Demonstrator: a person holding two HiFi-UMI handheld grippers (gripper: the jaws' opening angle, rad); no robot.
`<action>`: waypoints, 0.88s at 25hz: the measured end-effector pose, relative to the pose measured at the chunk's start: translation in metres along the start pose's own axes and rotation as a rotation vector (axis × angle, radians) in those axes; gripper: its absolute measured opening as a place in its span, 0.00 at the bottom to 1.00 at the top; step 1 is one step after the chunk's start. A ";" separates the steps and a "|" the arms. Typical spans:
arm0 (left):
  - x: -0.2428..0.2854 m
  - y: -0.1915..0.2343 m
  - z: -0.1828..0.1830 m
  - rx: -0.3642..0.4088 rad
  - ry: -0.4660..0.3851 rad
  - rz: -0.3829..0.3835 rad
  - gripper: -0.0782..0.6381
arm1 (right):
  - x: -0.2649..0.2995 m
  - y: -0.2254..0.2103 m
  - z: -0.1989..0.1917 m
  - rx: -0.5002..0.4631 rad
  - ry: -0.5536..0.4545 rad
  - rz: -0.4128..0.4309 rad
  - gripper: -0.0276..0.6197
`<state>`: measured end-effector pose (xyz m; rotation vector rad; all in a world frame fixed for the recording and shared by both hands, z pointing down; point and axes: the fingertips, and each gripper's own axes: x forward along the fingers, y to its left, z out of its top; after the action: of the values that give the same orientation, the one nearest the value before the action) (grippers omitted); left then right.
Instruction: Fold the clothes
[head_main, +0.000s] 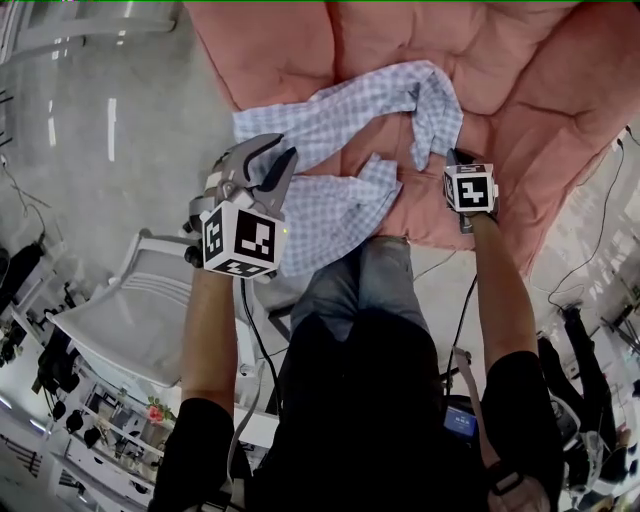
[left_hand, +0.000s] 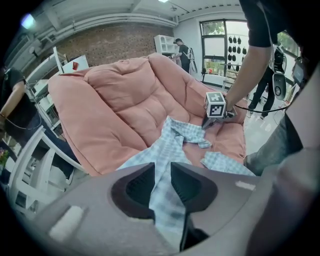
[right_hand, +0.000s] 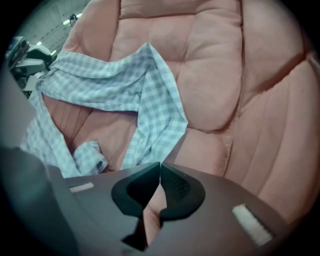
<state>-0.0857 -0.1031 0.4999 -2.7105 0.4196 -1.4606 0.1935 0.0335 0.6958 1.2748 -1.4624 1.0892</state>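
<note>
one checked shirt (head_main: 340, 125) lies crumpled across the pink padded cushion (head_main: 520, 80), with one sleeve bunched near the cushion's middle. my left gripper (left_hand: 161, 172) is clamped on the shirt's near edge, and the cloth runs up between the jaws. my right gripper (right_hand: 160, 172) is clenched on nothing, jaws together over bare cushion just beside that sleeve. a white frame (head_main: 130, 300) stands on the grey floor (head_main: 100, 100) to my left, apart from the cushion.
</note>
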 end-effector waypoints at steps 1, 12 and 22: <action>-0.002 -0.004 0.001 0.002 -0.004 -0.004 0.26 | -0.009 -0.001 0.001 -0.031 -0.007 -0.014 0.06; -0.014 -0.060 0.018 0.066 -0.007 -0.114 0.26 | -0.121 -0.071 0.043 -0.241 -0.001 -0.137 0.06; 0.064 -0.169 0.100 -0.028 -0.036 -0.185 0.26 | -0.162 -0.077 0.065 -0.387 -0.032 0.045 0.06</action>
<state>0.0670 0.0339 0.5226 -2.8603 0.1935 -1.4532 0.2781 -0.0007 0.5290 0.9928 -1.6375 0.7674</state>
